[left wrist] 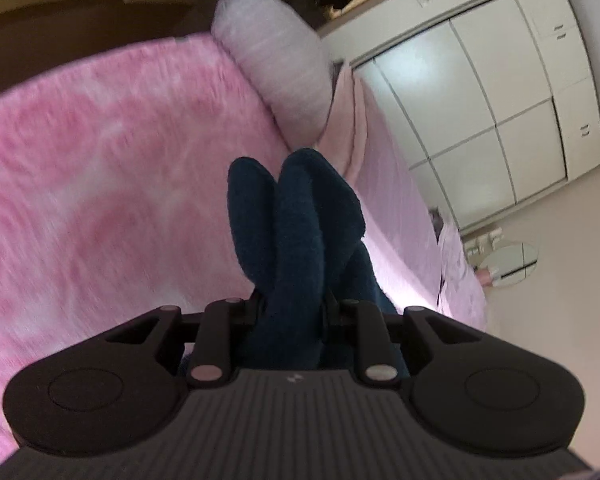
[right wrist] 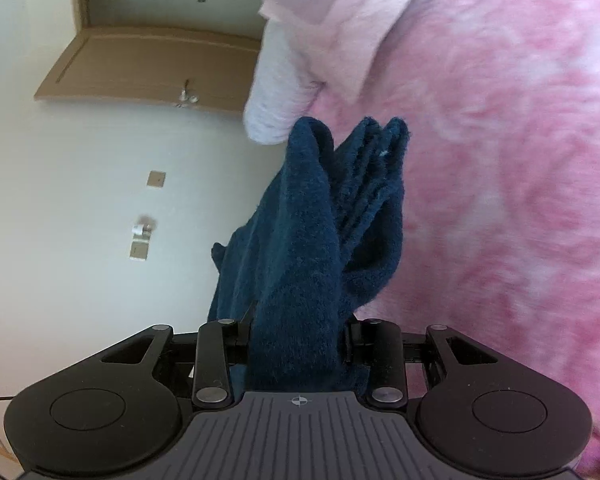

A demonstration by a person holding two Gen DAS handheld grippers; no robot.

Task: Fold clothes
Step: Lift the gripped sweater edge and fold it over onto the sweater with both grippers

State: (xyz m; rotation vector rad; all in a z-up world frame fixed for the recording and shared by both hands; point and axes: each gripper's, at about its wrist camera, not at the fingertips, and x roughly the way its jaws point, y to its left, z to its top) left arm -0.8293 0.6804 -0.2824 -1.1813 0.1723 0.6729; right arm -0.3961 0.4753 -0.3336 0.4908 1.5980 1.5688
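Black, ribbed gripper housings fill the bottom of both wrist views, and out of each one rises the same dark teal fleece garment (left wrist: 296, 220). The left gripper (left wrist: 290, 304) has its jaws drawn close together and pinched on a thick bunch of the cloth, which stands up ahead of it in two rounded lobes. The right gripper (right wrist: 296, 324) has its jaws somewhat wider apart but just as plainly clamped on a wad of the same garment (right wrist: 324, 216), where several stacked edges fan out like pages. So the garment is held up off the bed between the two grippers, not lying on it. Below and behind it spreads a pink-and-white mottled plush blanket (left wrist: 100, 160) covering the bed, shaggy and soft, with a pale lilac bolster pillow (left wrist: 272, 64) and a paler pink folded cloth (right wrist: 340, 32) near the head end. White wardrobe doors (left wrist: 480, 112) stand past the far side of the bed. I would judge the folding partly done: the layered edges suggest at least one fold has been made, yet the bundle is bunched, not flat or square. It would need laying down on the blanket, smoothing and a tidy final fold. The fleece looks thick and springy, likely to puff open once released.
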